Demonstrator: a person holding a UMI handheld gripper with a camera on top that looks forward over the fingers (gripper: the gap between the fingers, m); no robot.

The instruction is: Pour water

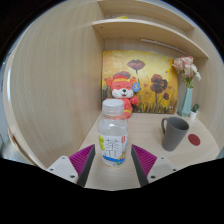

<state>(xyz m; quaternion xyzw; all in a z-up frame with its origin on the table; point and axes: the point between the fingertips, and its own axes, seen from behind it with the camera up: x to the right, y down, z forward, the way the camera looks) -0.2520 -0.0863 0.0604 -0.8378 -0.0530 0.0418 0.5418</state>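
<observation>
A clear plastic water bottle (112, 133) with a white cap and a white-green label stands upright on the light wooden desk (150, 138). It stands between my gripper's (113, 160) two fingers, whose purple pads (84, 158) flank its lower part with a gap on each side. The gripper is open. A grey mug (175, 132) with its handle to the right stands on the desk beyond and to the right of the bottle.
An orange fox plush (121, 95) sits at the back before a flower picture (150, 78). A vase with pale flowers (186, 82) stands at the right, a red coaster (194, 141) near the mug. A wooden shelf (140, 28) hangs above.
</observation>
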